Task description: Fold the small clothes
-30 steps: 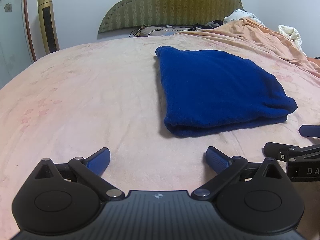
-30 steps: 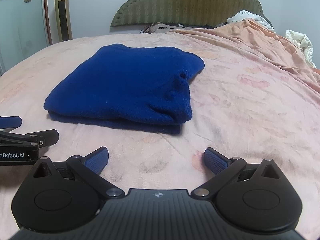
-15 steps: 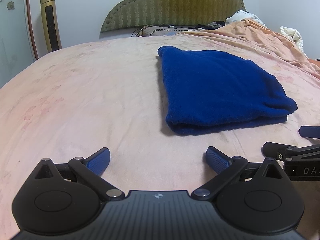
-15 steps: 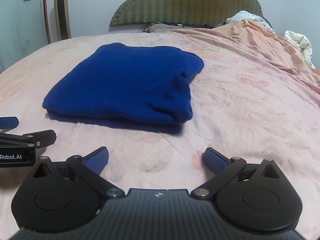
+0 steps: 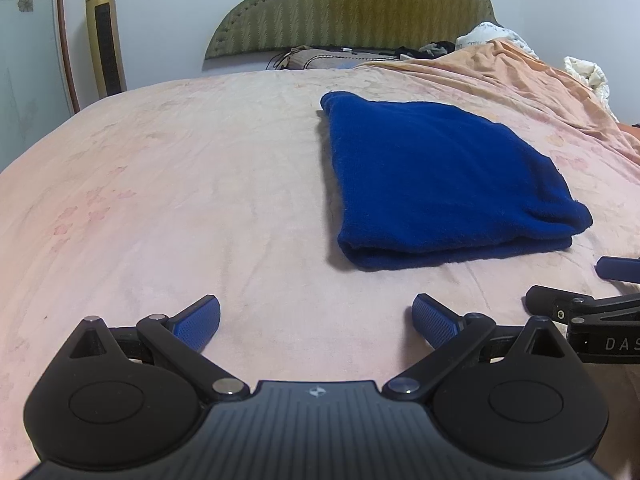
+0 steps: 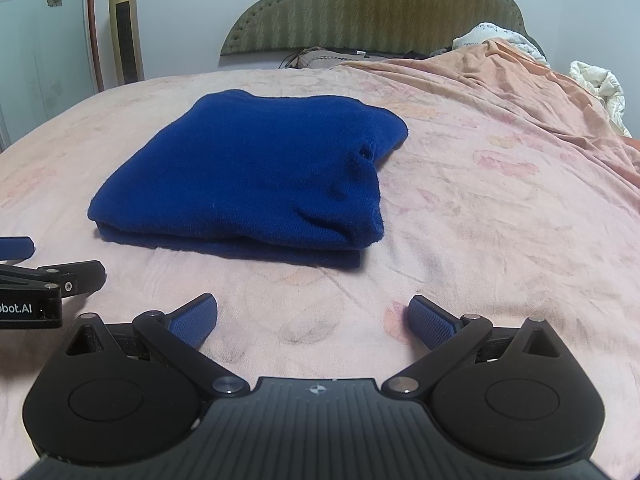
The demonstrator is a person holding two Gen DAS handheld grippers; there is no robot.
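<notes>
A dark blue knit garment (image 5: 440, 180) lies folded in a flat rectangle on the pink bed sheet (image 5: 180, 200). It also shows in the right wrist view (image 6: 256, 176). My left gripper (image 5: 316, 318) is open and empty, low over the sheet, near and to the left of the garment's front edge. My right gripper (image 6: 314, 318) is open and empty, just in front of the garment's near right corner. Each gripper shows at the edge of the other's view.
A green padded headboard (image 5: 348, 4) stands at the far end with pillows below it. A rumpled peach blanket (image 6: 520, 92) and white bedding (image 6: 600, 84) lie on the right. A gold tower fan (image 5: 104, 40) stands by the wall on the left.
Both grippers have drawn back a little from the garment, with the jaws open throughout. The folded garment has not moved.
</notes>
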